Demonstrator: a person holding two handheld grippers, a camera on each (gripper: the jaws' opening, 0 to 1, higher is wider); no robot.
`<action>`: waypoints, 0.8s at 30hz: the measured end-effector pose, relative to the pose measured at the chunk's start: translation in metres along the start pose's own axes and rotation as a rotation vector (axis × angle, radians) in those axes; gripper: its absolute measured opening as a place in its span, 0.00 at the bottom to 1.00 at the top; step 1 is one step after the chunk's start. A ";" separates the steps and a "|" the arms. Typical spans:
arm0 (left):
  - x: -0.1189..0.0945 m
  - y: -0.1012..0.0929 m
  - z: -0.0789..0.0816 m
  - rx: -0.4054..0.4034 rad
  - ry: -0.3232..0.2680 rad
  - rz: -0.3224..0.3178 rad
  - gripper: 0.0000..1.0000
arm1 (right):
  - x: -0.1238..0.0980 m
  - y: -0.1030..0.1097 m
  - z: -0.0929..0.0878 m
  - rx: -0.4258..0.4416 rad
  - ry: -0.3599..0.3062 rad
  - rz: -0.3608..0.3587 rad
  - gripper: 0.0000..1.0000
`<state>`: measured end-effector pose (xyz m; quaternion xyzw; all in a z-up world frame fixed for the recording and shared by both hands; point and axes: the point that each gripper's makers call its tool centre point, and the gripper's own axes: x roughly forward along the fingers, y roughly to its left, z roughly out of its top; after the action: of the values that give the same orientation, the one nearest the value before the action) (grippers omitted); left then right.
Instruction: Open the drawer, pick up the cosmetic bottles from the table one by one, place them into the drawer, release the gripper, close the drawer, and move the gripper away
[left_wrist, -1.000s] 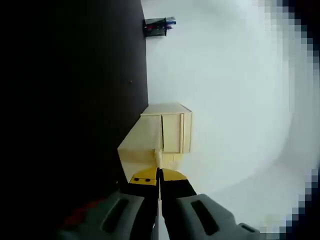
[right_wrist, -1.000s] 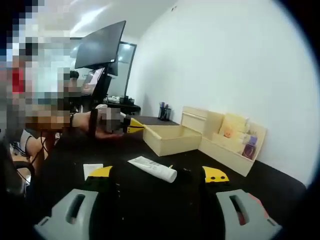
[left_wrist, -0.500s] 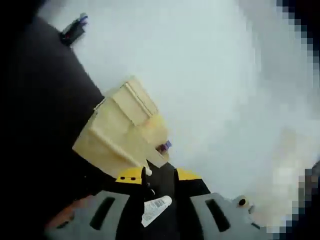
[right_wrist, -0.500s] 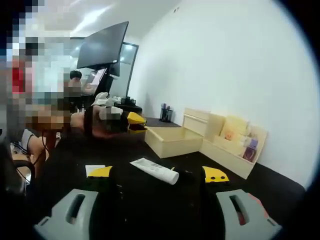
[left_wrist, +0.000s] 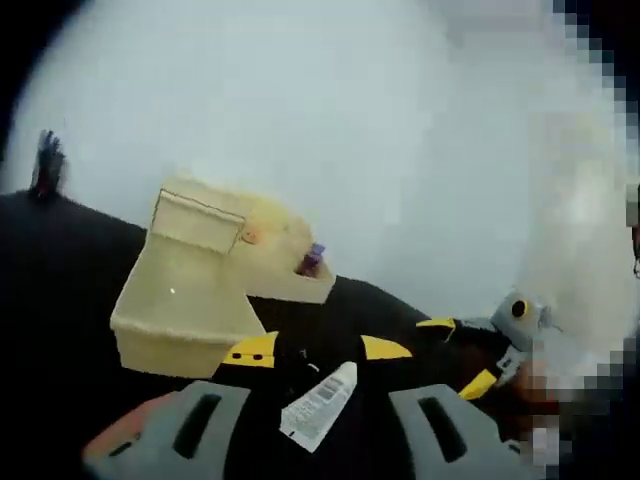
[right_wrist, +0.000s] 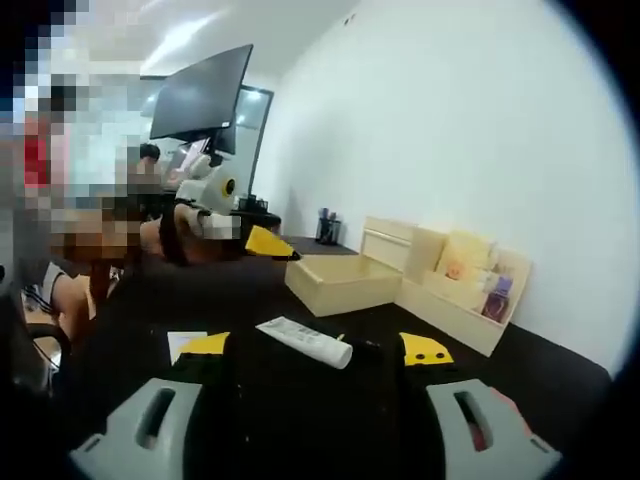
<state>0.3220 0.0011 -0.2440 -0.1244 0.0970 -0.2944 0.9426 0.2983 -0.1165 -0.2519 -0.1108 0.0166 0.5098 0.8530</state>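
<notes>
The wooden drawer (right_wrist: 338, 283) stands pulled open on the black table, out of its cabinet (right_wrist: 388, 240); it also appears as the drawer (left_wrist: 178, 305) in the left gripper view. A white cosmetic tube (right_wrist: 305, 340) lies flat on the table in front of it. My right gripper (right_wrist: 315, 346) is open low over the table, the tube lying beyond its yellow tips. My left gripper (left_wrist: 318, 349) is open too, with the tube (left_wrist: 320, 404) seen under its jaws. A hand holds that left gripper (right_wrist: 262, 241) in the air, left of the drawer. The right gripper (left_wrist: 458, 355) shows at the right.
A wooden organizer (right_wrist: 462, 290) with small items joins the cabinet on the right. A white card (right_wrist: 181, 342) lies left of the tube. A pen holder (right_wrist: 327, 225) stands by the wall, a monitor (right_wrist: 200, 95) behind. A person sits at the left.
My left gripper, shut at the drawer front a second ago, has opened, pulled back and rolled level over the tube. The right gripper has barely moved.
</notes>
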 end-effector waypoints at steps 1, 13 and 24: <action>0.001 -0.006 -0.003 0.046 0.017 -0.024 0.31 | 0.000 -0.001 0.001 0.005 0.000 -0.001 0.58; 0.011 -0.022 -0.043 0.287 0.217 -0.134 0.38 | 0.001 -0.001 0.000 0.014 0.012 0.000 0.58; 0.017 -0.014 -0.067 0.369 0.348 -0.148 0.39 | 0.002 0.003 0.000 0.011 0.018 0.008 0.58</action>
<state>0.3108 -0.0318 -0.3050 0.0956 0.1931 -0.3923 0.8942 0.2962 -0.1137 -0.2527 -0.1106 0.0277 0.5121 0.8513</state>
